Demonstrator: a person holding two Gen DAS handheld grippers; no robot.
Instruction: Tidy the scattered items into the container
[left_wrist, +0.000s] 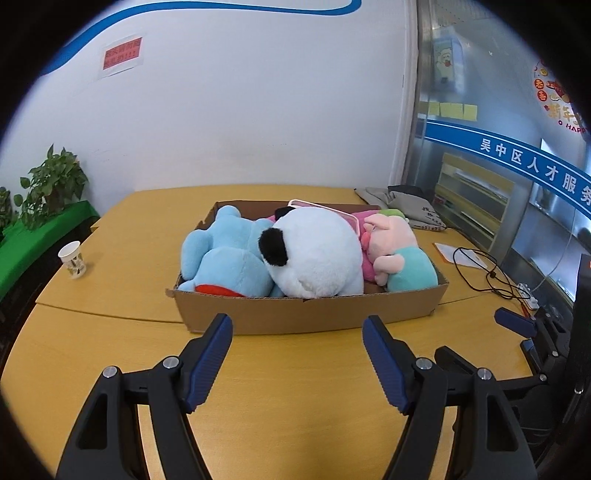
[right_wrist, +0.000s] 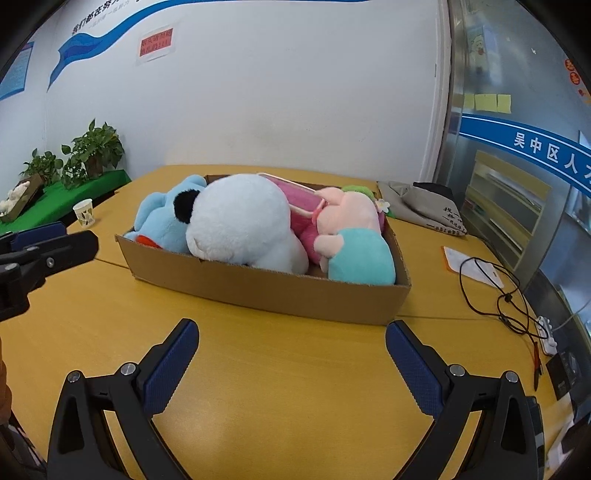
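Cardboard box (left_wrist: 306, 314), shallow, corrugated, raw-edged, set on the yellow laminate table (left_wrist: 110, 295); filled to the rim with soft goods: one blue plush (left_wrist: 221, 258), short pile, with a red patch; one white plush (left_wrist: 317, 254), rounded, with a black ear; one pink pig plush (left_wrist: 391, 240) in a teal garment; one pink-framed flat item (right_wrist: 299, 197) wedged behind, kind not determinable. All task items are judged to be inside the container; none is seen loose on the table. Left gripper (left_wrist: 297, 363): jaws apart, nothing held, kept short of the box's near wall. Right gripper (right_wrist: 291, 365): jaws apart, nothing held, likewise short of the box. Step in hand is judged to be a final check; the plush, being heaped above the rim and compressible, would best be pressed down gently so nothing rolls out. Unrelated: paper cup (left_wrist: 72, 259), grey fabric bag (left_wrist: 406, 206), black cable (left_wrist: 480, 269), potted plants (left_wrist: 51, 184).
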